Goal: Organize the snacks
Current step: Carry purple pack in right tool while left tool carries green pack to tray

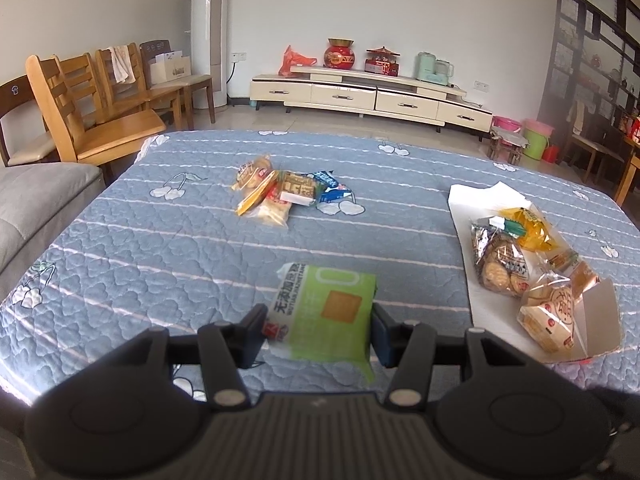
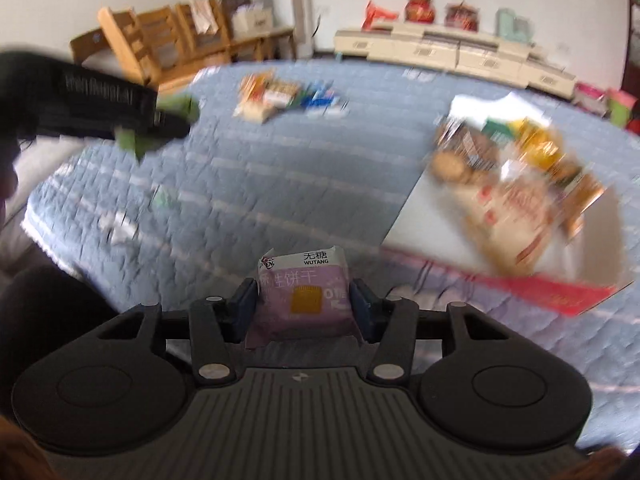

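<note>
Left claw (image 1: 318, 330): pinching the green biscuit packet (image 1: 326, 308) across its width, both pads pressed on the film sides. The packet sits clear above the blue quilted cover (image 1: 160, 240) of the bench, tilted slightly, its lower corner hanging free.

Right claw (image 2: 304, 304): holding the purple biscuit packet (image 2: 304, 300) between its pads, which meet the packet's two sides; the view is blurred, so how firmly they press cannot be judged. This packet is also above the cover, short of the open white box (image 2: 600, 240) on the right.

Handling, as judged: both packets appear light, a thin glossy film sealed round a small stack of square biscuits. The film is slick and gives a little; the contents are stiff but brittle, so hard squeezing risks cracking them. The best hold is across the flat middle, where the biscuits back the film. The crimped end seals are floppy and would let the packet swing.

Remaining stock: a loose pile of snacks (image 1: 280, 192) lies at mid-cover, well apart from the box, which already holds several wrapped items (image 1: 500, 268).
</note>
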